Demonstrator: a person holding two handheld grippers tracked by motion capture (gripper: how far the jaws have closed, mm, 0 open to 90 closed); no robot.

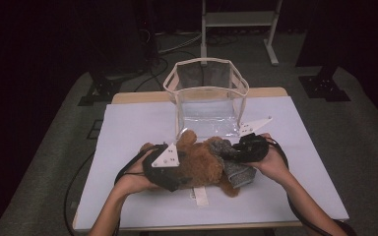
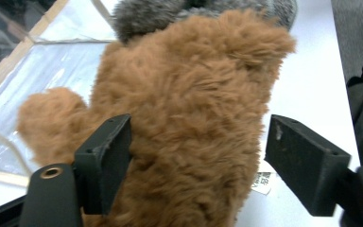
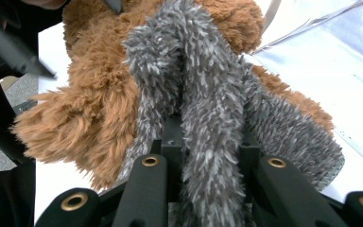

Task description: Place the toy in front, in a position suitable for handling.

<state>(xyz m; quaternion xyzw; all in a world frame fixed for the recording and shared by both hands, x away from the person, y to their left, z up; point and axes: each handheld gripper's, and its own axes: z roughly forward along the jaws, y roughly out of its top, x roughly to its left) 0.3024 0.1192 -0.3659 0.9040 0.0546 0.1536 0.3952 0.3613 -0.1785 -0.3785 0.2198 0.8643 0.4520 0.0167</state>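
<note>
Brown plush mitten [image 1: 203, 164] and grey mitten [image 1: 236, 166] lie at centre frame on the counter [image 1: 128, 132], not yet in the clear bag [image 1: 207, 98] just above. Right tongs [image 3: 208, 156] pinch the grey mitten; left tongs [image 2: 194, 161] straddle the brown one, spread. Bagging remains.

Item count, as visible:

- Brown plush toy [image 1: 202, 164]: 1, lying on the table.
- Grey fuzzy fabric piece [image 1: 236, 169]: 1, lying against the brown plush toy.
- White label tag [image 1: 200, 195]: 1, at the near edge of the brown plush toy.
- Clear bag with beige trim [image 1: 206, 96]: 1, standing open behind the toy.
- Table with white top [image 1: 138, 123]: 1.
- Handheld grippers: 2, the left gripper [image 1: 170, 169] and the right gripper [image 1: 248, 147].
- Grey three-cornered plates: 2, 1 per gripper.
- White frame stand [image 1: 238, 19]: 1, on the floor beyond the table.
</note>
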